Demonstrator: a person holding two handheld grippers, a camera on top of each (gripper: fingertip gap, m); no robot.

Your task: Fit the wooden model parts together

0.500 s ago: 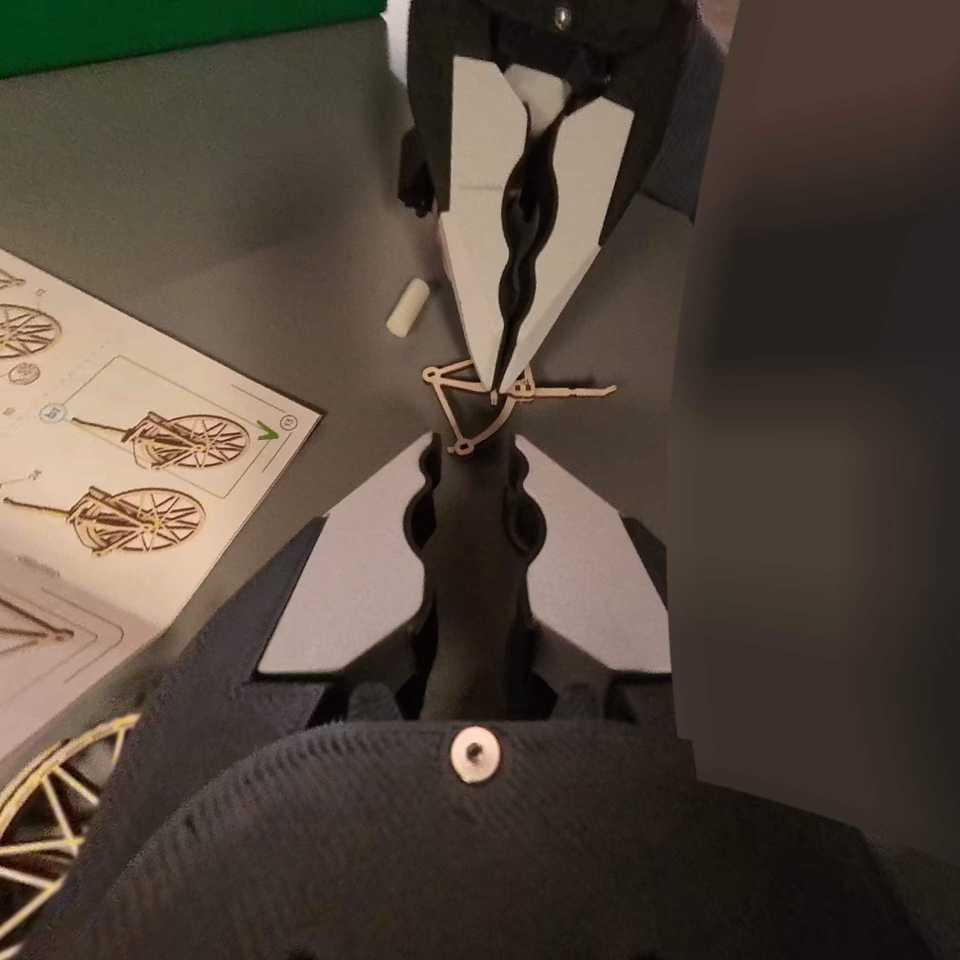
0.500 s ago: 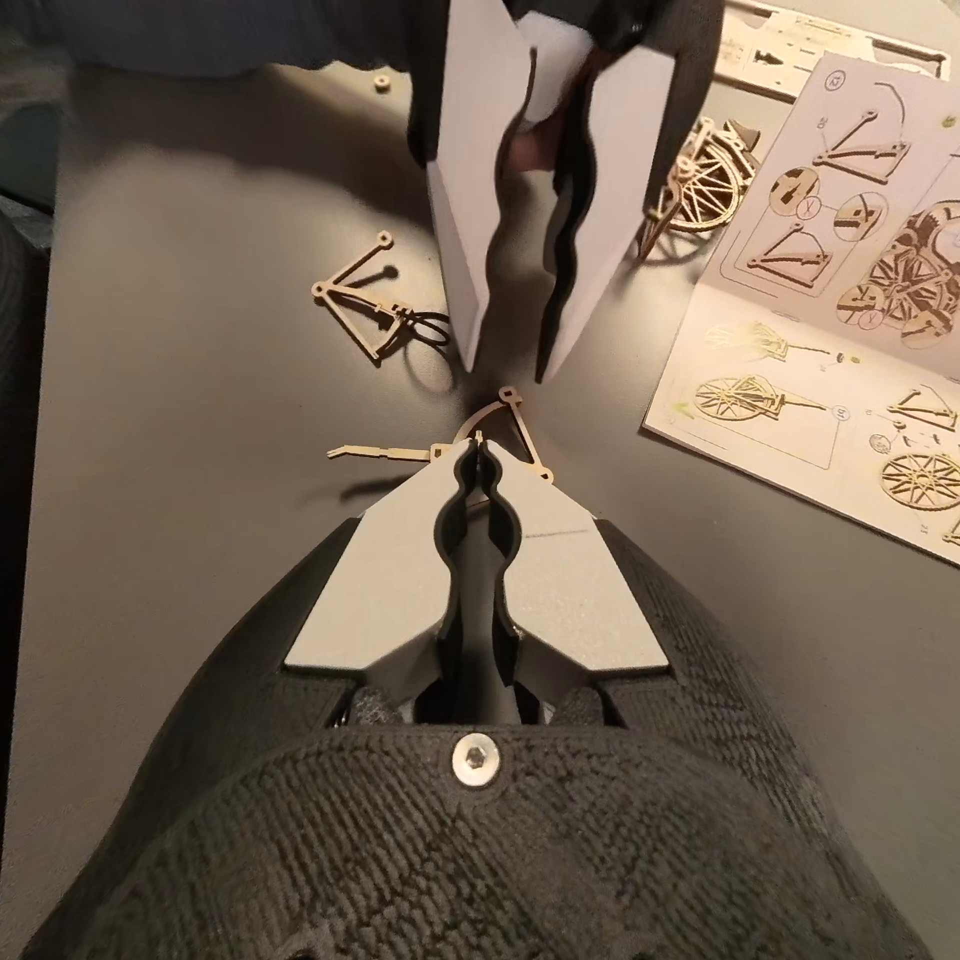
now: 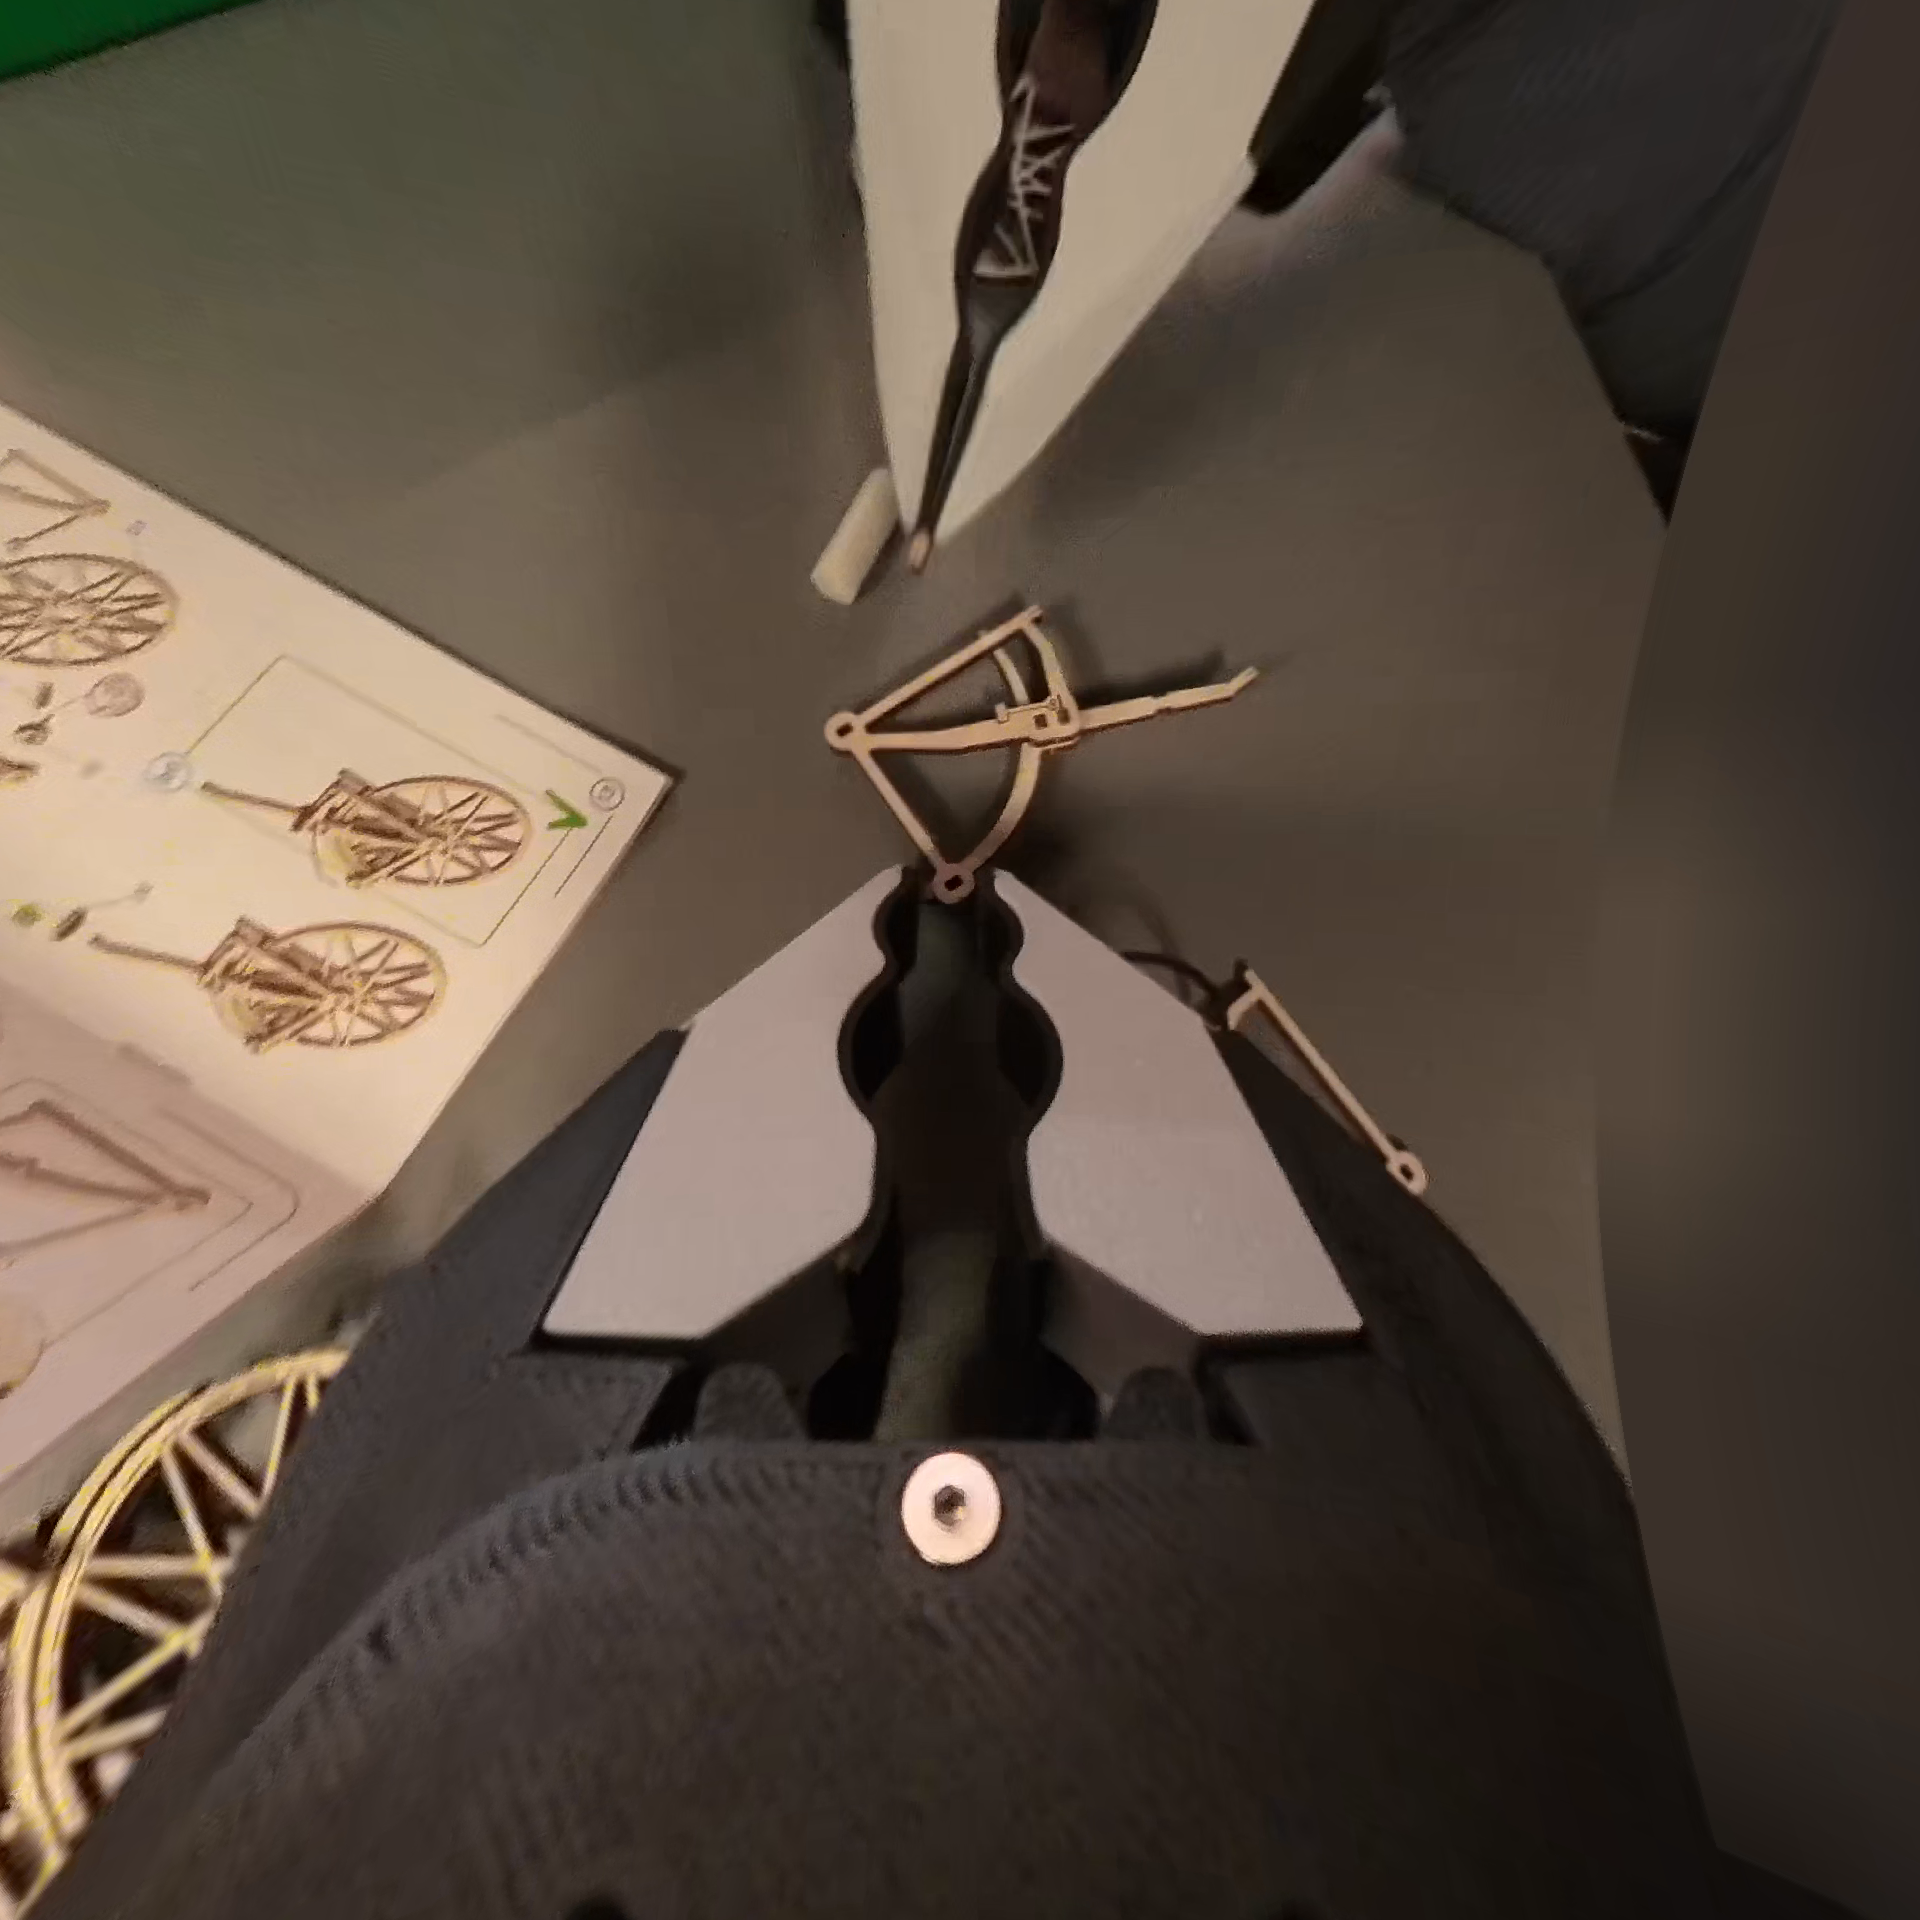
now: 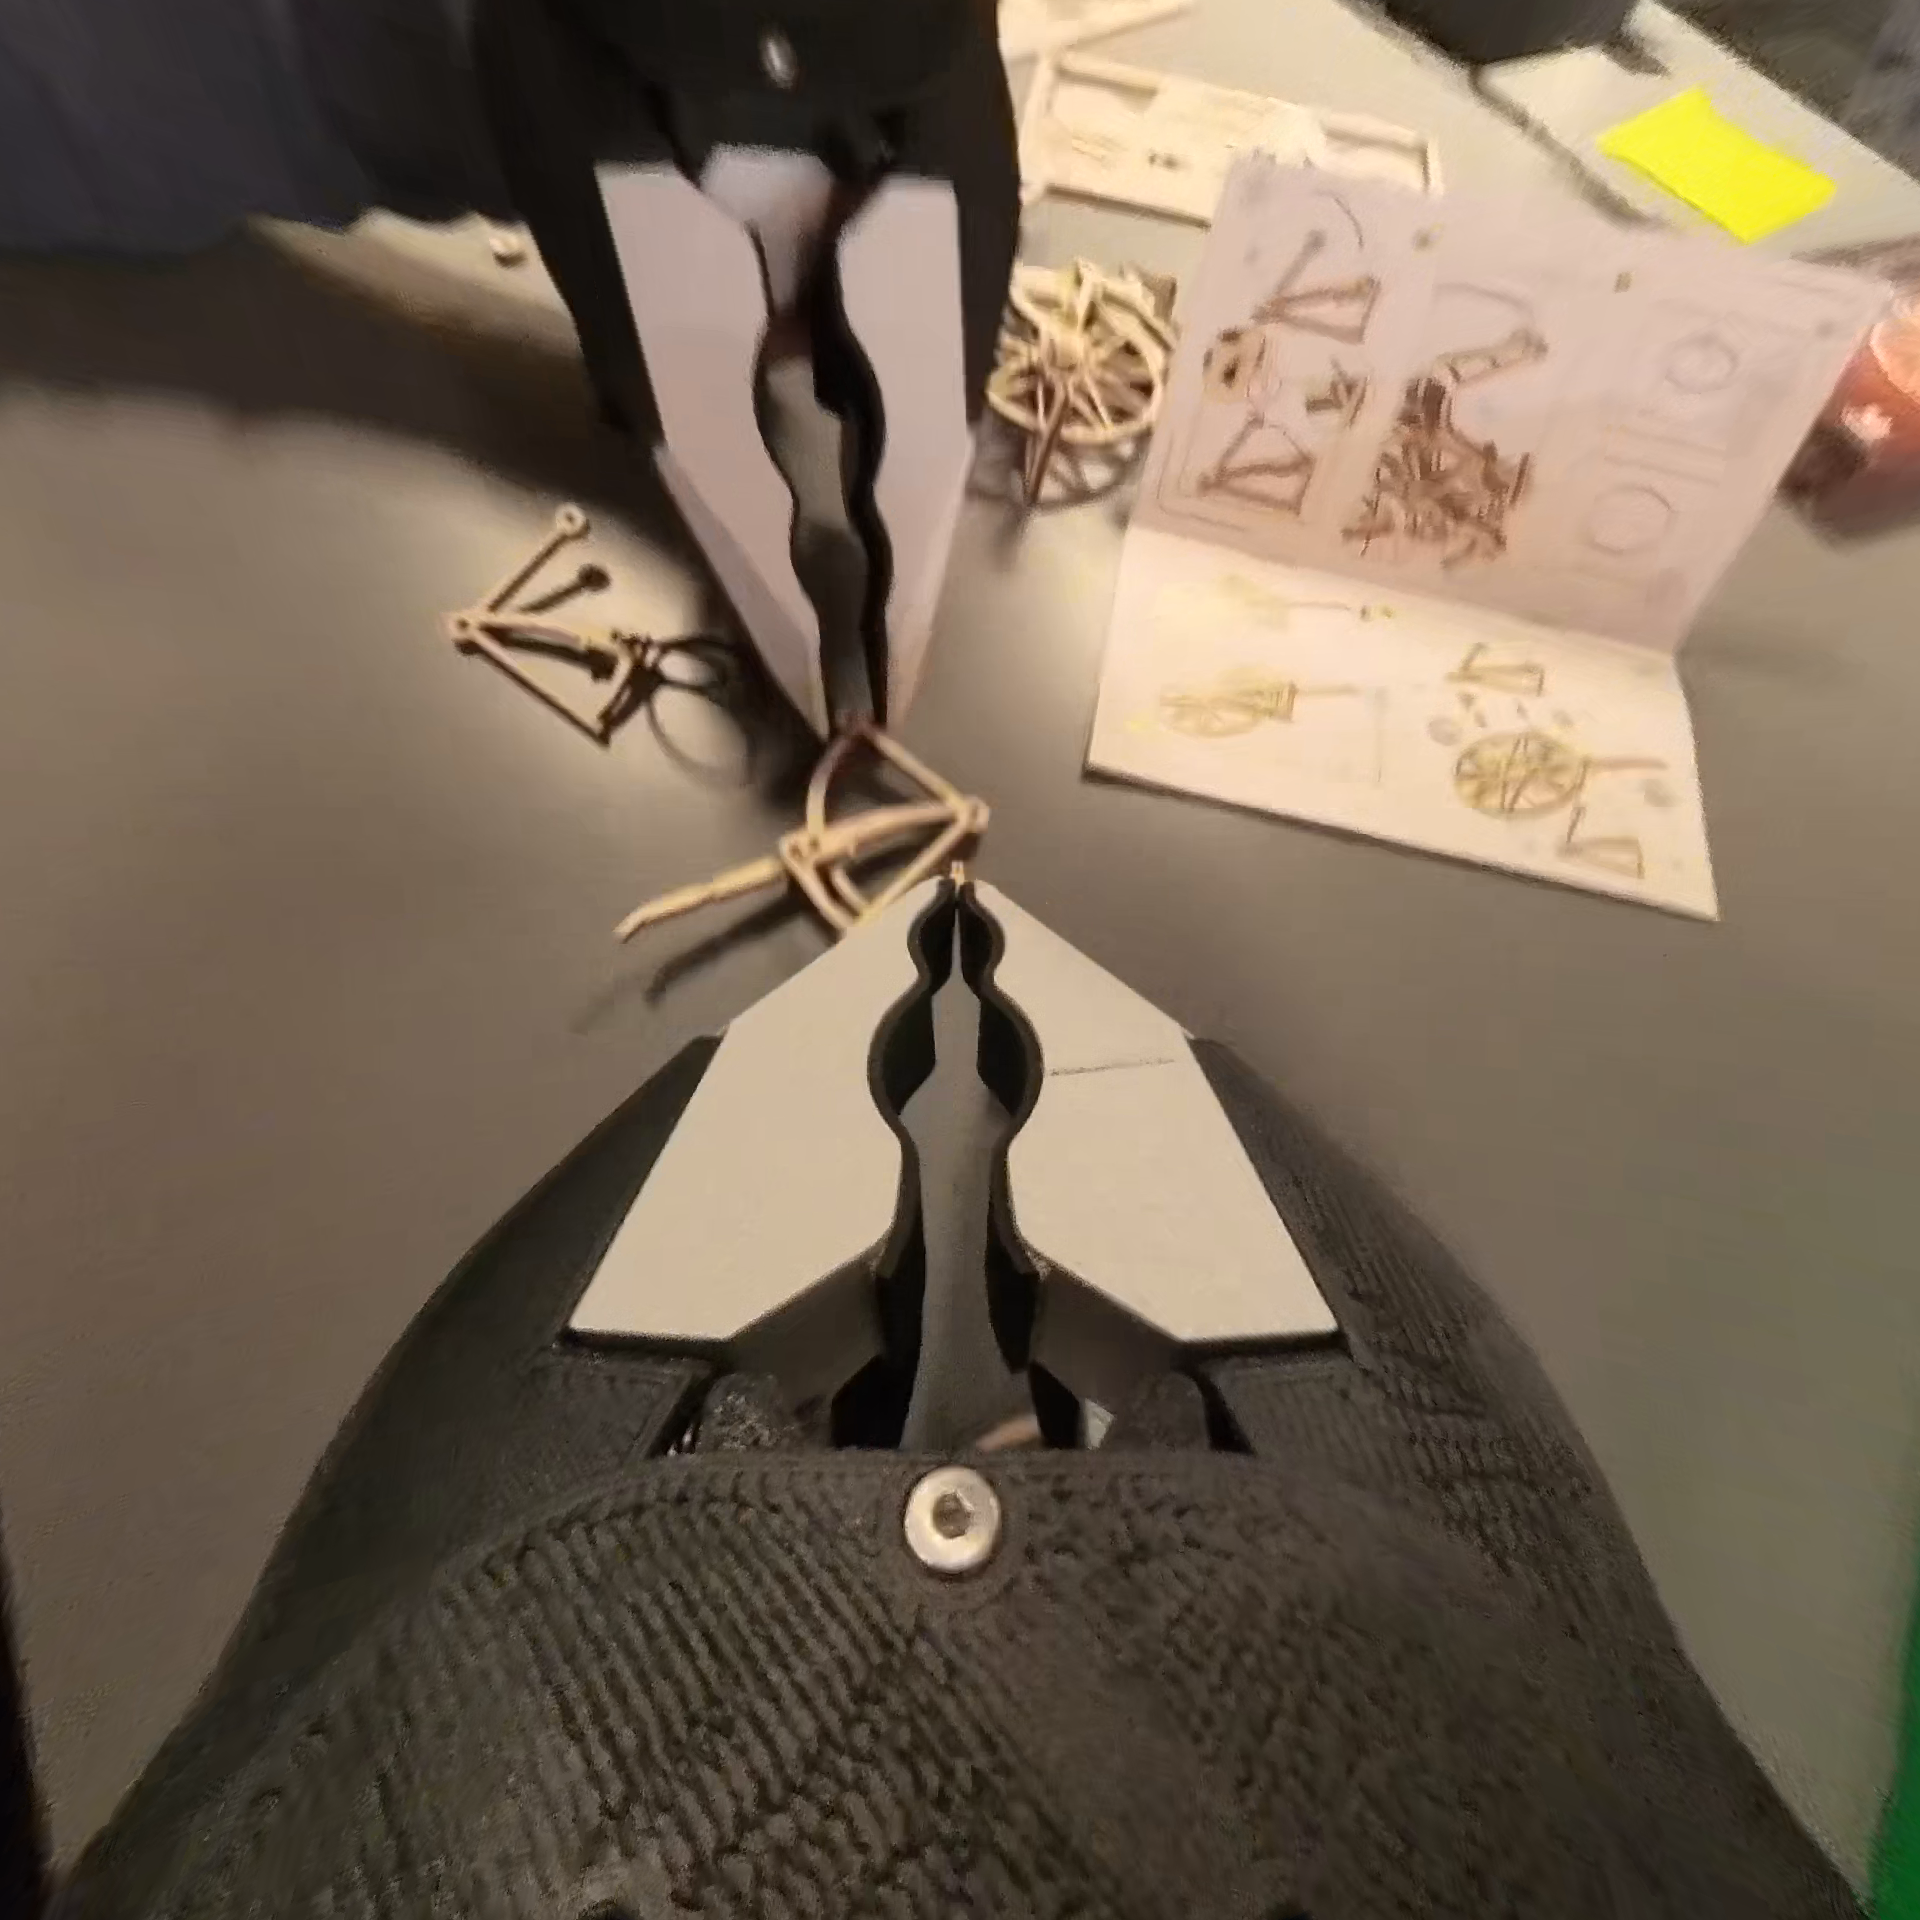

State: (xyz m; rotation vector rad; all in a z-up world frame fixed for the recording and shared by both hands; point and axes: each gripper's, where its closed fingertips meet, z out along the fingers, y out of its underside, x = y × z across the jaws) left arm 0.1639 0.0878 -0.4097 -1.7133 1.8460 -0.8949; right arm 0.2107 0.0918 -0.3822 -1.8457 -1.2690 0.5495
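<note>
wooden frame part [image 3: 961, 748] | thin fan-shaped lattice | long pointed rod | lying flat

Dark grey table [image 4: 312, 1039]: instruction sheet [image 4: 1403, 727] lying open, spoked wheel [image 4: 1081, 395] just left of it, second wooden frame [image 4: 551, 644] further left.

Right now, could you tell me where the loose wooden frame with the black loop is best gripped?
Probably pinch a straight bar of the wooden frame near its ringed corner, coming from above on the side away from the left gripper. It lies flat and thin on the table, and the black loop end looks floppy.
</note>
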